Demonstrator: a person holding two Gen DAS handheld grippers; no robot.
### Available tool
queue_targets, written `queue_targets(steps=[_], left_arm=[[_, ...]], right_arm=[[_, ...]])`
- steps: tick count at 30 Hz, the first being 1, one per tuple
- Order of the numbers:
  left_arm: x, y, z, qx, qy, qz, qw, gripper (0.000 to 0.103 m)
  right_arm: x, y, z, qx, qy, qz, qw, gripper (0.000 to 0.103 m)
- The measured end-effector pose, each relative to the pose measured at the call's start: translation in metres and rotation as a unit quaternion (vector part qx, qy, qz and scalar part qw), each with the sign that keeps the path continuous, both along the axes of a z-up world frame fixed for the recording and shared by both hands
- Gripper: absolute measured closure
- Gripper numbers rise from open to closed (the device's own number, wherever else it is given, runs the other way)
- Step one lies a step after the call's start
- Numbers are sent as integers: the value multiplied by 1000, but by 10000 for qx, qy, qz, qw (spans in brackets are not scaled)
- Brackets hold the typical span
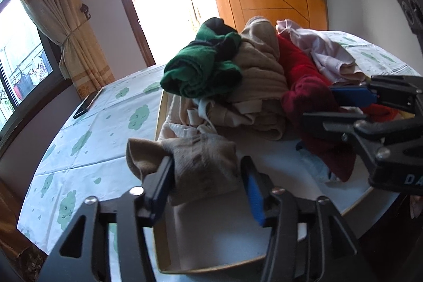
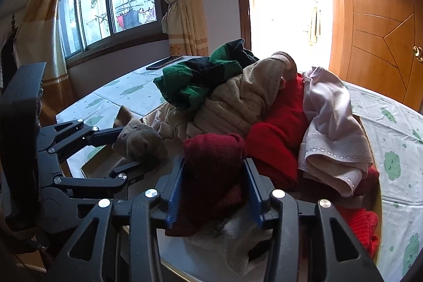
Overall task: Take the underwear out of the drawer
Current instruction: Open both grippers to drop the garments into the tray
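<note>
The left hand-held gripper (image 1: 206,173) stands apart around a tan knit bundle (image 1: 195,163) at the shallow wooden drawer's (image 1: 158,123) left edge. Only the right wrist view shows the right hand-held gripper (image 2: 214,186) parted around a maroon knit roll (image 2: 214,157); contact unclear.

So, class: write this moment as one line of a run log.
left gripper: around tan garment, pads apart | right gripper: around dark red garment | drawer: clothes still piled

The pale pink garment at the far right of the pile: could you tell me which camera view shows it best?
The right wrist view: the pale pink garment lies close and unobstructed, stitched hem visible. In the left wrist view it sits farther off, smaller and blurrier behind the red clothes.
</note>
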State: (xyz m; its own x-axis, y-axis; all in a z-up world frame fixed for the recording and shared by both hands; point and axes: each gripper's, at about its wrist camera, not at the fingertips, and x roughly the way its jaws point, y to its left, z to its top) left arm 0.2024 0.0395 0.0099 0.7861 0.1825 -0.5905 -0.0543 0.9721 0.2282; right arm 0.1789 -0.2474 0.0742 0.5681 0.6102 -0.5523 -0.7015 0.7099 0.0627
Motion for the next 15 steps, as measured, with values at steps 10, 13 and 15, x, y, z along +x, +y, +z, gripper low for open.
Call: queue_targets(steps=[10, 13, 15], left_arm=[[-12, -7, 1, 101, -77, 3, 9999, 29], [-16, -9, 3, 55, -96, -11, 9999, 28], [-18, -10, 5, 41, -124, -15, 9999, 28]], right_arm=[[-6, -11, -5, 129, -3, -83, 9999, 41], [-8, -18, -4, 207, 9, -130, 9997, 41], [-10, -22, -2, 232, 7, -158, 9996, 40]])
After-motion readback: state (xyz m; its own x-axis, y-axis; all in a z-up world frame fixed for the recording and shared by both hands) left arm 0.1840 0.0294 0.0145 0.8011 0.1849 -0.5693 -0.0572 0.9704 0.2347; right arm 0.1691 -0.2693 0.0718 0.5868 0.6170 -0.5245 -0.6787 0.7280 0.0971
